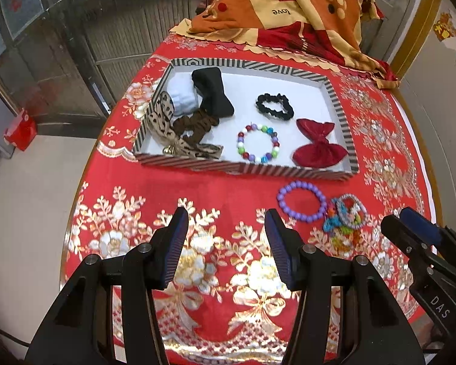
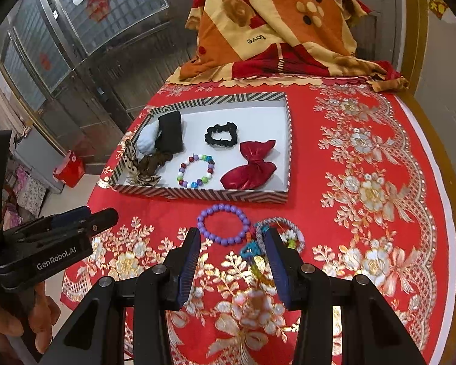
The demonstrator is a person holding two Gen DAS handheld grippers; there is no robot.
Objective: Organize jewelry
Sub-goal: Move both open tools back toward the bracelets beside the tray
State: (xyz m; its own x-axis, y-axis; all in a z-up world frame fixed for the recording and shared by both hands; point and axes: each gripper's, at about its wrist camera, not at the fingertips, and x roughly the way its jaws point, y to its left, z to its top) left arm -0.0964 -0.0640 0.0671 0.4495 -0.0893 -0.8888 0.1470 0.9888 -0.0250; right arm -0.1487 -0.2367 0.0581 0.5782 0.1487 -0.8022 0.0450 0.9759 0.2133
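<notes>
A striped tray [image 1: 246, 172] [image 2: 197, 196] holds a multicolour bead bracelet [image 1: 258, 147] [image 2: 195, 171], a red bow [image 1: 319, 147] [image 2: 250, 165], a black scrunchie [image 1: 274, 106] [image 2: 221, 135], a black bow [image 1: 212, 92], a brown scrunchie and a leopard bow. A purple bead bracelet [image 1: 301, 201] [image 2: 223, 224] and a colourful knitted ornament [image 1: 345, 217] [image 2: 284, 234] lie on the cloth in front of the tray. My left gripper [image 1: 226, 228] is open and empty above the cloth, left of them. My right gripper [image 2: 232, 243] is open and empty, just short of both.
A red floral tablecloth [image 2: 364, 182] covers the round table. A folded orange and red quilt [image 1: 288, 9] [image 2: 273, 30] lies behind the tray. The table edge drops off at the left to the floor, where a red bag [image 1: 19, 132] stands.
</notes>
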